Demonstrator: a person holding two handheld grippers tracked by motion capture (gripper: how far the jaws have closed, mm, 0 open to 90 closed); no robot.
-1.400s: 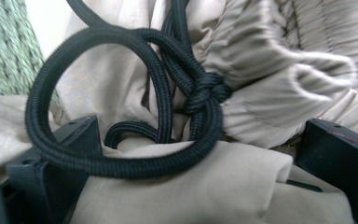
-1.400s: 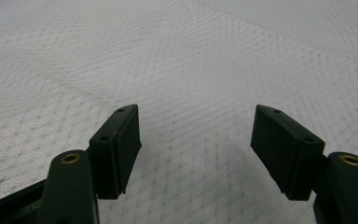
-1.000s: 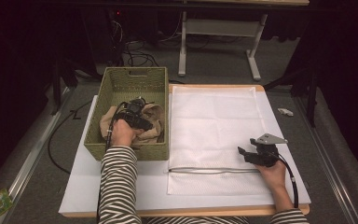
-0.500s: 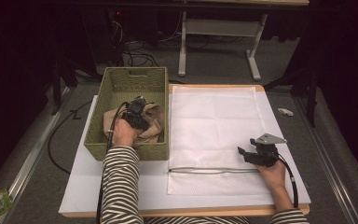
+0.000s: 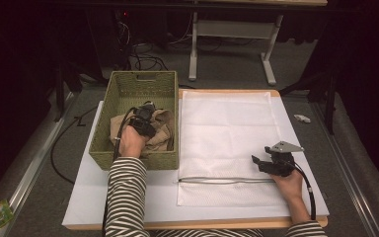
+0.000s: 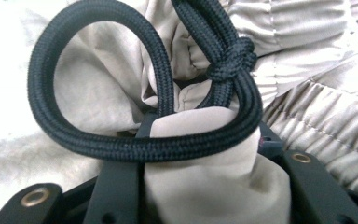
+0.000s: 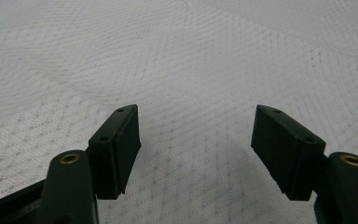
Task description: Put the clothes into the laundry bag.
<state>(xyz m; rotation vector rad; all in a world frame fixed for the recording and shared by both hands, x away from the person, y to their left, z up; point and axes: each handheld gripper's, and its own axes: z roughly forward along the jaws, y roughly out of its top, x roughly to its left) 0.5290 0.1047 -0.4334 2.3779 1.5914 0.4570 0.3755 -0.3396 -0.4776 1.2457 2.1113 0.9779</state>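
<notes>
A beige garment [image 5: 163,129] with a black drawstring [image 6: 98,144] lies bunched in the green woven basket [image 5: 128,89]. My left gripper [image 5: 147,109] reaches down into the basket. Its jaws have just been closing, and a fold of the beige cloth [image 6: 214,186] is now pinched between them, with the knotted cord looped across the front. A white mesh laundry bag [image 5: 227,128] lies flat on the board, its zipper [image 5: 227,179] near the front. My right gripper [image 5: 256,161] rests on the bag's right side. It is open [image 7: 196,135] with nothing but mesh [image 7: 191,46] under it.
The white board [image 5: 84,197] covers the wooden table. A small white object [image 5: 301,118] lies off the table's right edge. Beyond the table stand a desk frame [image 5: 227,29] and loose cables [image 5: 145,57] on the grey floor.
</notes>
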